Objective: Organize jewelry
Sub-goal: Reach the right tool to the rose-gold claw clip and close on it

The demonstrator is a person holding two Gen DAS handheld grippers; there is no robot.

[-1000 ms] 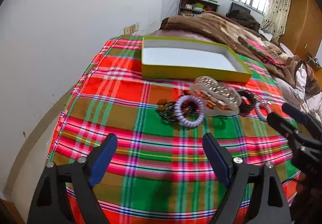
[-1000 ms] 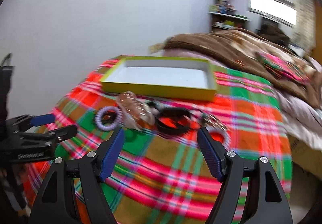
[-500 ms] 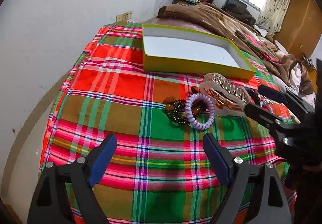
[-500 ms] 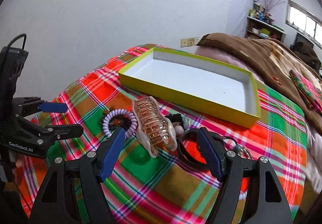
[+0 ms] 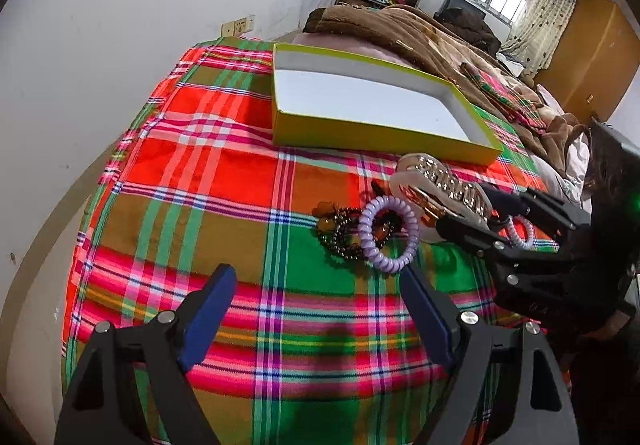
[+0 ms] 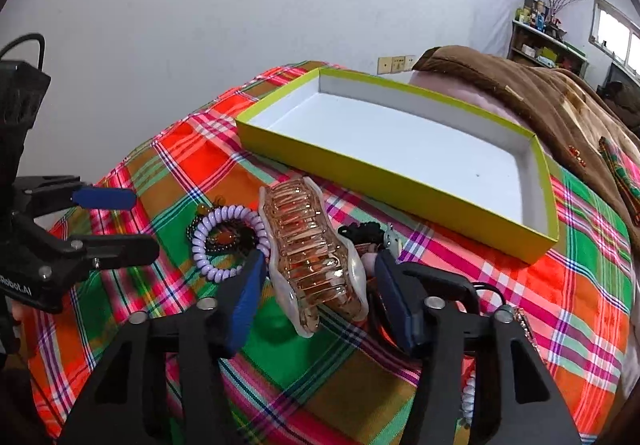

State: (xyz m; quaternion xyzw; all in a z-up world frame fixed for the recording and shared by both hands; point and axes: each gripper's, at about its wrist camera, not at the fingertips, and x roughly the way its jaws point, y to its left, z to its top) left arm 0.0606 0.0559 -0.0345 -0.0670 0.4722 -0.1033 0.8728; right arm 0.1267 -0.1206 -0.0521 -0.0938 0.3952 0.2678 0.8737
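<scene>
Closing around item one: right gripper point(image 6: 320, 277), jaws narrowing on either side of the large translucent hair claw point(image 6: 316, 257); pads flank it closely, firm contact not certain, claw resting on the cloth.

Item two: left gripper point(image 5: 316, 309), jaws wide, nothing between them, hovering over bare plaid bedspread point(image 5: 224, 181) short of the pile.

Item three: lilac coil hair tie point(image 5: 387, 234), lying partly over a dark beaded bracelet point(image 5: 340, 235) with amber beads, just beside the claw.

Item four: black band point(image 6: 360, 231) and small metal trinket, tucked behind the claw; details too small to tell. A second pale coil tie point(image 5: 520, 233) lies past the right gripper's fingers.

Item five: yellow-green box point(image 6: 344, 157), white interior, open, sitting beyond the pile on the bedspread. Nothing in it.

Background: brown blanket point(image 5: 400, 33), shelf, window.

Progress, as judged: no piece is stowed yet; the claw looks to be the first pickup, and every other item remains to be moved into the box.
</scene>
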